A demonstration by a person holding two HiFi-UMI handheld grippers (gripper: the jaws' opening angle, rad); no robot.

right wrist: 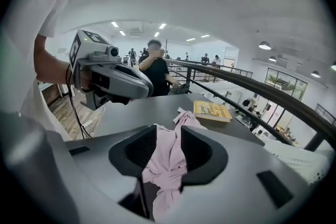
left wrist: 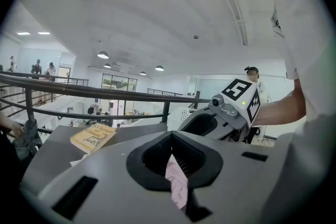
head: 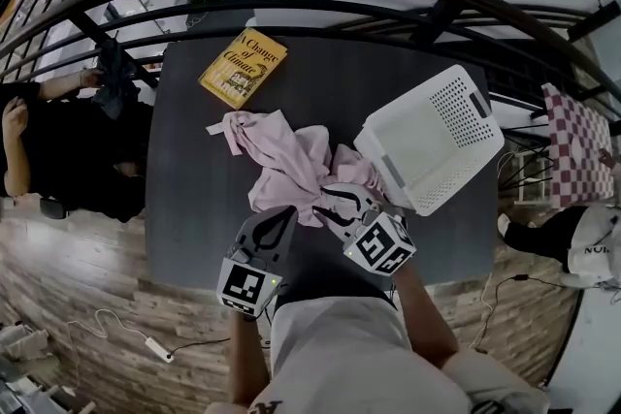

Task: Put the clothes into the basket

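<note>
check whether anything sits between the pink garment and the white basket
Nothing visible does. The pink garment lies right beside the white basket, on its left side. The yellow book lies beyond the garment, away from that path.

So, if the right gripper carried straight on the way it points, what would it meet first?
The pink garment, which lies between the right gripper's parted jaws. Past it, probably the dark tabletop; depth is unclear.

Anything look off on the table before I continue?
The white laundry basket appears tipped on its side, perforated wall up, opening toward the pink garment. A yellow book lies nearby, unrelated to the laundry.
</note>
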